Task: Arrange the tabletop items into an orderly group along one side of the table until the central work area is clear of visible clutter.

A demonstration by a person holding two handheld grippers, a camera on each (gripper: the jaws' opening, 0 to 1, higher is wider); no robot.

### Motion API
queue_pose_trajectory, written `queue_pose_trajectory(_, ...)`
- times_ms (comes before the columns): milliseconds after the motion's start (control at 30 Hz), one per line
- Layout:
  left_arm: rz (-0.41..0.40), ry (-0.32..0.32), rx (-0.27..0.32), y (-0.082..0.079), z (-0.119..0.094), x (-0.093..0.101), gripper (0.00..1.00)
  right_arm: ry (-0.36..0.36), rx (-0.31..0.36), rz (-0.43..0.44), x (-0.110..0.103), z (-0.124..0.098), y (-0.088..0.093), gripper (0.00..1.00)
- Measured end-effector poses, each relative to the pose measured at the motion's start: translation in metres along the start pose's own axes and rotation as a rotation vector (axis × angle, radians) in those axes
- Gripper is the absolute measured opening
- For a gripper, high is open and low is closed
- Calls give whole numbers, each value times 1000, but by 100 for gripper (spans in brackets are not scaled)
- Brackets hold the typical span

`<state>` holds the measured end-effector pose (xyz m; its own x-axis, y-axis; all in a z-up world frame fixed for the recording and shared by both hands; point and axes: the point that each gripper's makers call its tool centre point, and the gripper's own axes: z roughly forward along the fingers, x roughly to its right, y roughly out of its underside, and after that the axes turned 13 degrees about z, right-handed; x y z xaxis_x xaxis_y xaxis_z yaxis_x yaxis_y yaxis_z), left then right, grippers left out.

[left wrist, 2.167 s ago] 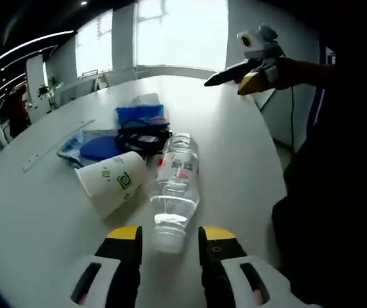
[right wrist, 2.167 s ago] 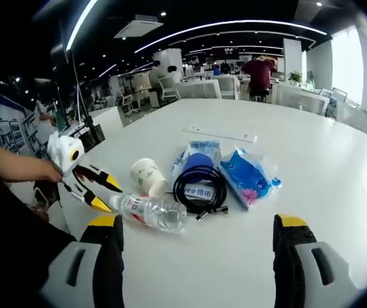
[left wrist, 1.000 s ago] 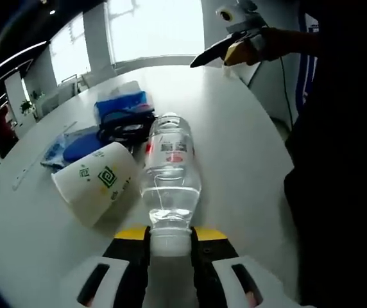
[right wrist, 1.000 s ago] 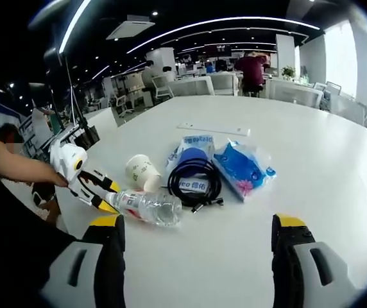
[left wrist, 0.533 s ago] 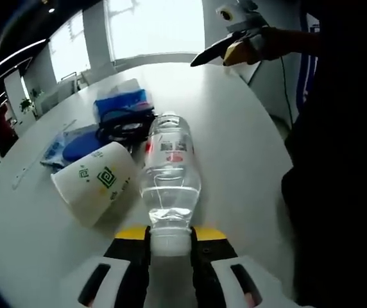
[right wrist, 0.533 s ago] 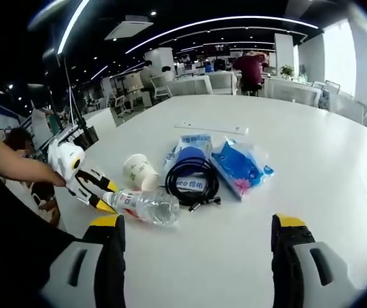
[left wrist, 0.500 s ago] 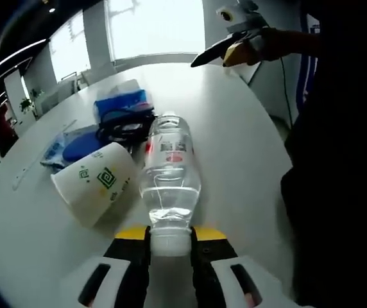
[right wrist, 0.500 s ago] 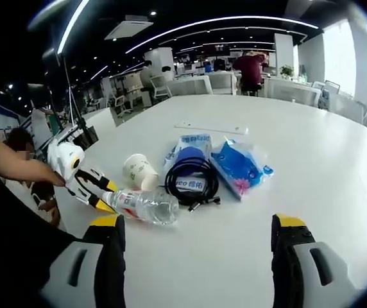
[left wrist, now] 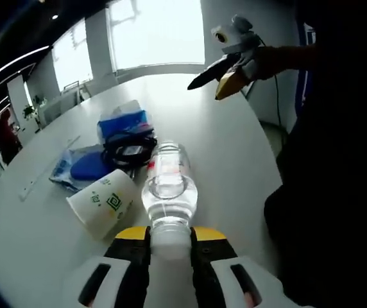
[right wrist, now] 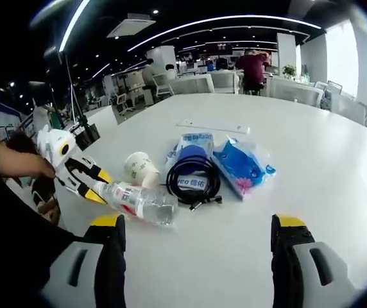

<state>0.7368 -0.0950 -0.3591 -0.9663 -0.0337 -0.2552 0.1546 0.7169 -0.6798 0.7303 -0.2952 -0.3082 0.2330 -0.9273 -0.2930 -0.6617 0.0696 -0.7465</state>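
A clear water bottle [left wrist: 169, 186] [right wrist: 138, 201] with a red-and-white label is held at its cap end by my left gripper [left wrist: 169, 232] [right wrist: 99, 186], which is shut on it. The neck end is raised and the base rests low near the table. Beside it lies a white paper cup [left wrist: 103, 204] [right wrist: 138, 168] on its side. Behind them are a black coiled cable [left wrist: 129, 146] [right wrist: 193, 176], a blue pouch [left wrist: 84, 165] [right wrist: 193, 146] and a blue tissue packet [left wrist: 122, 122] [right wrist: 244, 167]. My right gripper [right wrist: 197, 223] [left wrist: 207, 88] hovers open over bare table, holding nothing.
The white round table [right wrist: 337, 167] [left wrist: 235, 147] has bare room to the right of the items. A thin white strip [right wrist: 212, 127] [left wrist: 45, 170] lies beyond the pouch. Office chairs and desks stand past the far edge, with a person [right wrist: 254, 67] seated there.
My left gripper closed on the bottle's cap end and has now raised it, tilting the bottle up from lying flat. The right gripper stays open.
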Motion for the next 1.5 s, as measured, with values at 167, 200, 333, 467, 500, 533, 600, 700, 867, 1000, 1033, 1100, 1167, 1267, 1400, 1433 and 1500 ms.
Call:
queue_pose_trajectory(167, -1, -10, 24, -11, -6, -3, 21, -6, 6, -8, -3, 2, -4, 90)
queue_pose_trajectory(200, -1, -12, 29, -13, -8, -3, 21, -8, 10, -7, -3, 2, -5, 90)
queue_pose_trajectory(333, 5, -17, 43, -21, -11, -4, 21, -10, 14, -7, -3, 3, -7, 90)
queue_pose_trajectory(467, 7, -22, 57, -28, -16, -5, 21, -10, 12, -3, -2, 4, -5, 90)
queue_pose_trajectory(500, 7, -24, 62, -30, -16, -5, 21, -11, 10, -1, -1, 4, -4, 90)
queue_pose_trajectory(533, 6, -25, 66, -31, -17, -5, 21, -12, 10, -1, -1, 5, -4, 90)
queue_pose_trajectory(600, 0, -29, 78, -36, -20, -6, 21, -11, 7, 0, -1, 4, -2, 90)
queue_pose_trajectory(700, -14, -41, 115, -46, -25, -8, 21, -10, 6, 3, -3, 4, -1, 90)
queue_pose_trajectory(867, -19, -48, 157, -58, -31, -13, 20, -9, 2, 8, -1, 5, 1, 90)
queue_pose_trajectory(1000, -27, -52, 178, -64, -32, -16, 20, -9, 0, 8, -1, 6, 2, 90)
queue_pose_trajectory(1033, -29, -53, 186, -67, -33, -16, 20, -8, 1, 9, -1, 6, 2, 90)
queue_pose_trajectory(1100, -29, -55, 197, -70, -33, -17, 20, -7, 2, 11, -2, 6, 1, 90)
queue_pose_trajectory(1167, -29, -58, 213, -75, -34, -20, 20, -5, 4, 11, -2, 5, 1, 90)
queue_pose_trajectory(1267, -26, -55, 235, -86, -32, -25, 20, 0, 8, 12, 0, 4, 0, 90)
queue_pose_trajectory(1400, -4, -38, 252, -101, -27, -33, 20, 5, 35, -16, -1, -1, -8, 90)
queue_pose_trajectory(1433, 4, -32, 251, -104, -26, -34, 21, 4, 44, -28, -2, -3, -11, 90)
queue_pose_trajectory(1500, 8, -20, 249, -110, -22, -37, 21, -4, 57, -43, -5, -6, -16, 90)
